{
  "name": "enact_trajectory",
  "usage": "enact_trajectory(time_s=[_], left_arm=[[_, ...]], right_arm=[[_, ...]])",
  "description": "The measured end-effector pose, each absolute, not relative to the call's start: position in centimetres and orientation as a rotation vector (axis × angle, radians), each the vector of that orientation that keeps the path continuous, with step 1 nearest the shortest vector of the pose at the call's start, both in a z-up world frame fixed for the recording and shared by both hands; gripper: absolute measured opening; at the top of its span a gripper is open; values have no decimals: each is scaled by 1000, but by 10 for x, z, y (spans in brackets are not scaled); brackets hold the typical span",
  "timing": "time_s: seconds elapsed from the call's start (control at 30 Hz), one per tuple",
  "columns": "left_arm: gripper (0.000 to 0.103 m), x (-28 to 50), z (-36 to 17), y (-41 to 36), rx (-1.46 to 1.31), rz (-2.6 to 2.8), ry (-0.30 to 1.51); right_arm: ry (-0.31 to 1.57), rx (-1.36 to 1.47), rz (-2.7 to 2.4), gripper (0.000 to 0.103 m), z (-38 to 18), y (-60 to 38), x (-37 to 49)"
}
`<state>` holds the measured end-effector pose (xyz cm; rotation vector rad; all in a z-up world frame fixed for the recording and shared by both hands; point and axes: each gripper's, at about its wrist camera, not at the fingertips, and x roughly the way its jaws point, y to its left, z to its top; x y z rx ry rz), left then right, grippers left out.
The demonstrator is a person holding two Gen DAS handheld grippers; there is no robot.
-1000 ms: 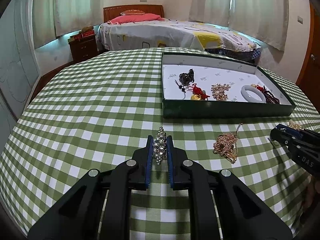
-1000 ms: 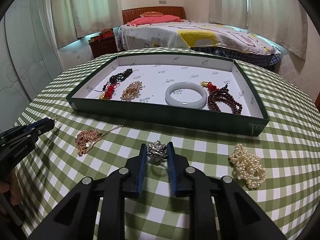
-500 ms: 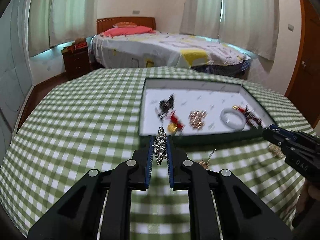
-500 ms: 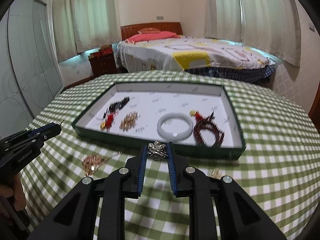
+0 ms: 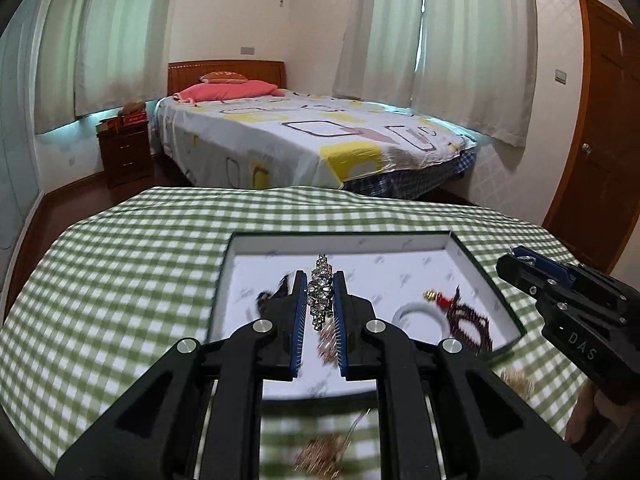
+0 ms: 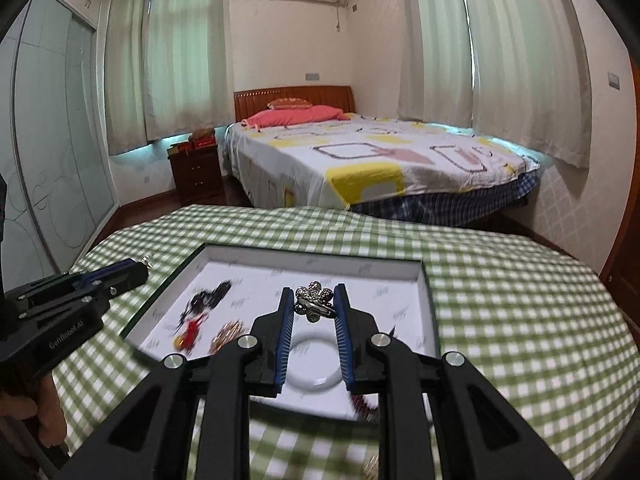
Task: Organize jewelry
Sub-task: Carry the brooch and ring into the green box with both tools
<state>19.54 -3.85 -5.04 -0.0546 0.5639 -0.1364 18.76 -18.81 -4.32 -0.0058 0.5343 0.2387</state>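
Note:
My left gripper [image 5: 320, 280] is shut on a long rhinestone piece [image 5: 320, 296], held in the air over the near part of the green box tray [image 5: 498, 300]. My right gripper [image 6: 314, 298] is shut on a silver flower-shaped ring [image 6: 314, 300], also raised above the tray [image 6: 426, 280]. On the tray's white lining lie a white bangle [image 5: 420, 316], dark red beads [image 5: 468, 320], a black and red charm [image 6: 202, 308] and a gold cluster [image 6: 226, 334]. Each gripper shows in the other's view: the right gripper [image 5: 520, 260] at the right edge, the left gripper [image 6: 136, 270] at the left.
A gold chain [image 5: 324, 452] lies on the green checked tablecloth [image 5: 120, 280] in front of the tray. A second gold piece [image 5: 518, 382] lies near the right hand. Beyond the round table stand a bed [image 6: 380, 164], a nightstand [image 6: 196, 172] and a wooden door [image 5: 600, 128].
Both grippers have risen and moved forward from the cloth to above the tray, each still holding its piece. The view now tilts up toward the bed.

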Motion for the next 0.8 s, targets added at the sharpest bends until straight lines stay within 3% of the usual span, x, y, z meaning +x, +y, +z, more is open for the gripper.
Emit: enact_trajectory(time_s=[0.37,0.8], left_arm=[[13,274,-85,-64,-35,-135,660],[13,330,-122,-78,-5,-114,818]], right_arm=[[568,-15,206,21,-67,-206,249],[769,-6,178,21,-112,-220,301]])
